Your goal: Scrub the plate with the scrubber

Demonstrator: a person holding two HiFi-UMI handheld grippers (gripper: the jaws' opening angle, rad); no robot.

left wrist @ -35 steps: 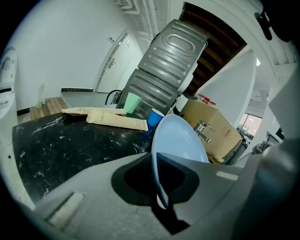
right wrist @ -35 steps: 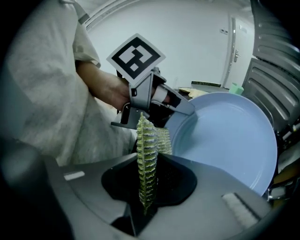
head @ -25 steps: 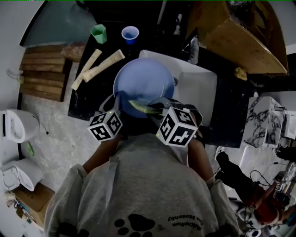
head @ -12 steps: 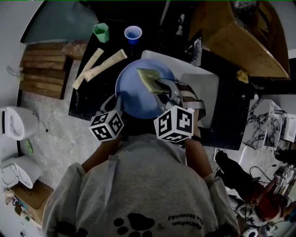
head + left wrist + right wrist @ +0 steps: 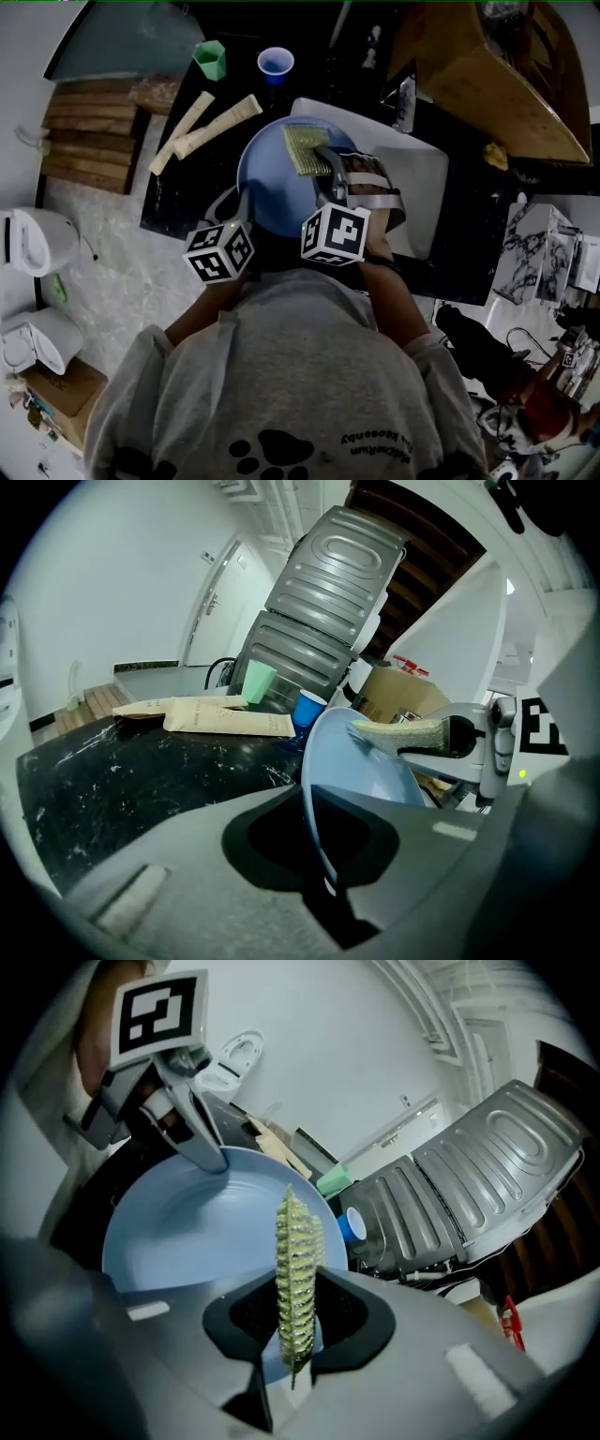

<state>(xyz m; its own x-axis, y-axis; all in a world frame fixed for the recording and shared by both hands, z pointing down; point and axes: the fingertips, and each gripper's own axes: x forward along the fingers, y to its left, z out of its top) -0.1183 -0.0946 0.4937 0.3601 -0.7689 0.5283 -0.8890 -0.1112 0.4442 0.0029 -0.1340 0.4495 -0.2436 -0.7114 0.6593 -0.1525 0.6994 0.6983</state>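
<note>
– Left gripper [image 5: 323,847] first: what has it got?

– Its jaws are pinched nearly together on the near rim of the blue plate [image 5: 270,192]. It holds the plate tilted up on edge, over the near edge of the black counter [image 5: 173,211] and the left side of the white sink [image 5: 417,178].

– And the right gripper [image 5: 296,1335]?

– Clamped on the green scrubber [image 5: 297,1260], which stands edge-on between its jaws. From the head view the pad lies against the plate's face, up by the far rim.

– So how far along is the scrubbing?

– Under way, I'd say: both things are in hand and the pad is on the plate. I see no foam or dirt on the face, so I can't tell how much is done. The middle and the near part likely remain to be covered.

– Anything in the way?

– Little. The left jaws cover a bit of the near rim, so that patch can't be reached without a new hold. On the counter beyond, two long paper packets [image 5: 214,125], a blue cup [image 5: 275,64] and a green cup [image 5: 209,58] all sit well apart from the plate.
</note>
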